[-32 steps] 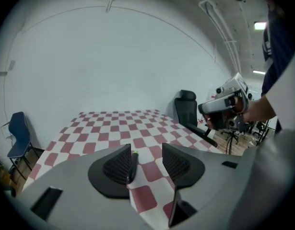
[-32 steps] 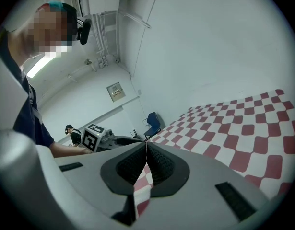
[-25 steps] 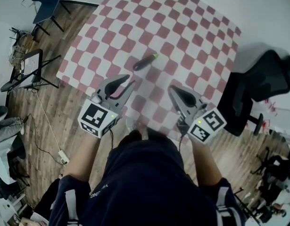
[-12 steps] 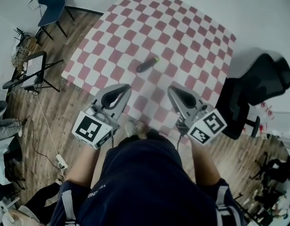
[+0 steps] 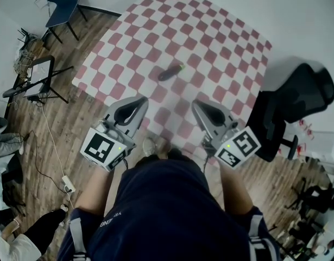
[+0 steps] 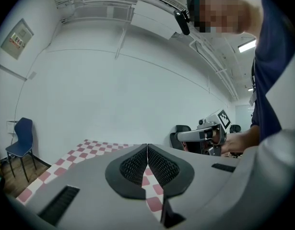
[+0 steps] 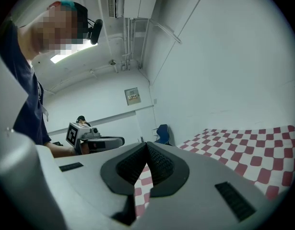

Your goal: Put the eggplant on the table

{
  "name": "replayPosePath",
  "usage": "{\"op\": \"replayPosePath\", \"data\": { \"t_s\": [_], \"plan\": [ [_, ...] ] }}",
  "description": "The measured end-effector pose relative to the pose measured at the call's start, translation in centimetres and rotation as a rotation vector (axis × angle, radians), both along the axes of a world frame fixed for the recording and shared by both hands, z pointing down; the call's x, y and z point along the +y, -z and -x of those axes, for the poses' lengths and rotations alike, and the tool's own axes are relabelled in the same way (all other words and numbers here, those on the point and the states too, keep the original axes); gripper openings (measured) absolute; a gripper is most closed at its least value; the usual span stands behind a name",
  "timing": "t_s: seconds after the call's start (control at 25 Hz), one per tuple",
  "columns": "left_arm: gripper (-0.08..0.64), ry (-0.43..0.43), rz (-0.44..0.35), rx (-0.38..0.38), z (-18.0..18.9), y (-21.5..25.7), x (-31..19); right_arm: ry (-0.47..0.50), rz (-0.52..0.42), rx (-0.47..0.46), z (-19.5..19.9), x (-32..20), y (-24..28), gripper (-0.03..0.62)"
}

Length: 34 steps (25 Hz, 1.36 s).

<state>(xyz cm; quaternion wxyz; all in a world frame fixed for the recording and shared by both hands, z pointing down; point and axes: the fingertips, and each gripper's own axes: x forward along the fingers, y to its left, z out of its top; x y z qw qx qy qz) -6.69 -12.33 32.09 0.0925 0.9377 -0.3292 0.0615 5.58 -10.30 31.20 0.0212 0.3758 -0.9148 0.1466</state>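
Note:
A dark purple eggplant (image 5: 170,72) with a green stem end lies on the red-and-white checked table (image 5: 210,42), near its middle. Both grippers hang over the table's near edge, well short of the eggplant. My left gripper (image 5: 140,100) is shut with nothing between its pads (image 6: 137,166). My right gripper (image 5: 196,105) is also shut and empty, its pads (image 7: 158,164) touching. From each gripper view I see the other gripper held up beside it, the right gripper (image 6: 201,137) in one and the left gripper (image 7: 92,140) in the other. Neither gripper view shows the eggplant.
A black office chair (image 5: 297,105) stands at the table's right. A blue chair (image 5: 61,4) and a stand with cables (image 5: 31,80) are on the wooden floor at the left. A white wall lies behind the table.
The left gripper's jaws have closed from partly open. Both grippers have drawn back from the eggplant towards the table's near edge and lifted a little. The eggplant has stayed in place.

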Motion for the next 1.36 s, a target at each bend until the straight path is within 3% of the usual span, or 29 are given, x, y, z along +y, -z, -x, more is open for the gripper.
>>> {"op": "replayPosePath", "data": {
  "t_s": [1.36],
  "plan": [
    [0.026,0.017,0.026,0.001,-1.9,-1.2,-0.4,0.053,0.025,0.023,-0.3,-0.5,-1.1,0.015]
  ]
}}
